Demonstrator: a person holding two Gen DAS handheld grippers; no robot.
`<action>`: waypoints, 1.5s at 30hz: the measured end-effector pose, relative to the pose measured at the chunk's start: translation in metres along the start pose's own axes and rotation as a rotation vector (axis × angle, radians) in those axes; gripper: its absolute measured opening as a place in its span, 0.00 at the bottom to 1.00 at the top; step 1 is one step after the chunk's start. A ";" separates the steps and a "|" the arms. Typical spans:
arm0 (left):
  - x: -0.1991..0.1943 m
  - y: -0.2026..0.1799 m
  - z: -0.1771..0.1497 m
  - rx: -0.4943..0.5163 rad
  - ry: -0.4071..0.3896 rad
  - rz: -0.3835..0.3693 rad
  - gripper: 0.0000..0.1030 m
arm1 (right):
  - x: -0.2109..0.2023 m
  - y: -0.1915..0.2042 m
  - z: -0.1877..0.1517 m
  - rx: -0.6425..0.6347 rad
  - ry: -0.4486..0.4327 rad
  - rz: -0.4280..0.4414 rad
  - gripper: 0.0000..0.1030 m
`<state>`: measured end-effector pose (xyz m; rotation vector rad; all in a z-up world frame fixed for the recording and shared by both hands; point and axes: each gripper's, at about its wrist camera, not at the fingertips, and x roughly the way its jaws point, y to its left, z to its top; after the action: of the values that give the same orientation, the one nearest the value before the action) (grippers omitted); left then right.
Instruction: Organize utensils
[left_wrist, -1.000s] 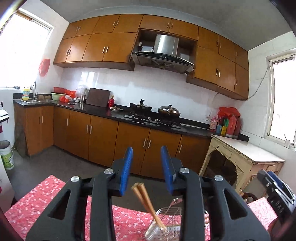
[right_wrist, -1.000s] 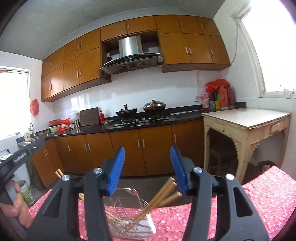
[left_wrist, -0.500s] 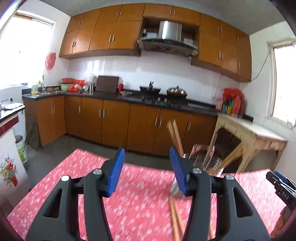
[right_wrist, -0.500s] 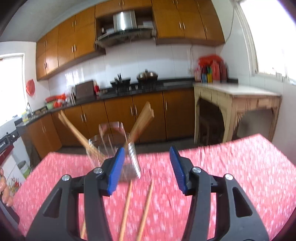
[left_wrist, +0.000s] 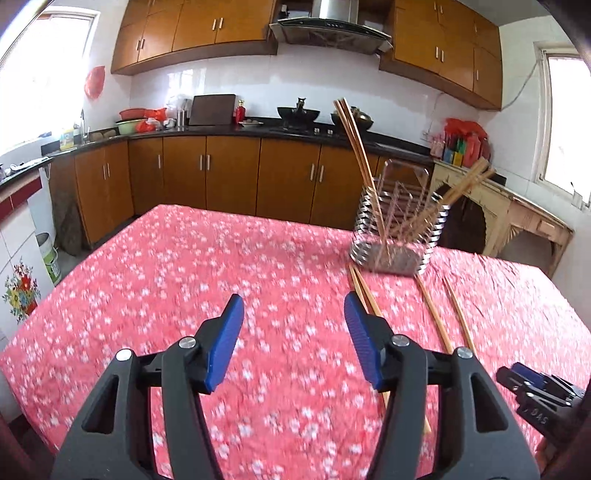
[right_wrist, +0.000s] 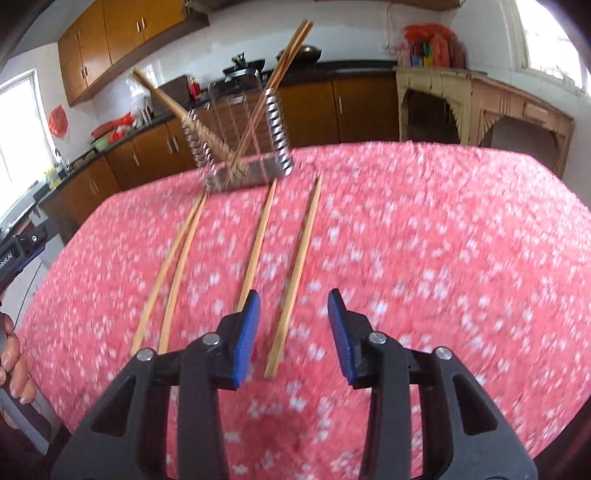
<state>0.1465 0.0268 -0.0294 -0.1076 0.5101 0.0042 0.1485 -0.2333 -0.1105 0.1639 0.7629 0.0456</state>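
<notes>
Left gripper (left_wrist: 293, 332): jaws opening, nothing between them.
Right gripper (right_wrist: 293, 325): jaws closing above a loose chopstick (right_wrist: 295, 273), not gripping it.
Rack (right_wrist: 240, 133): upright on counter (right_wrist: 443, 240) (red floral cloth), holding chopsticks.
Loose chopsticks: four, before rack.

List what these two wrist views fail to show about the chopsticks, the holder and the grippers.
- Near ends of the left pair of chopsticks: right wrist view, hidden behind the right gripper, whose jaws are closing with nothing gripped.
- Count of chopsticks standing in the wire holder: both views, motion blur.
- Right gripper's jaws in the left wrist view: cut off by the frame edge.
- Left gripper: jaws opening, empty; its right jaw covers part of a chopstick.
</notes>
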 end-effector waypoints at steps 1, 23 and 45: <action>-0.001 -0.002 -0.004 0.007 0.003 -0.004 0.56 | 0.003 0.003 -0.004 -0.007 0.011 -0.002 0.36; 0.021 -0.040 -0.051 0.099 0.162 -0.106 0.57 | 0.036 -0.050 0.030 0.109 0.091 -0.201 0.08; 0.061 -0.070 -0.055 0.171 0.371 -0.086 0.07 | 0.051 -0.127 0.058 0.284 0.086 -0.279 0.08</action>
<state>0.1749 -0.0503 -0.0996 0.0391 0.8729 -0.1458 0.2229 -0.3610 -0.1249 0.3257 0.8706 -0.3238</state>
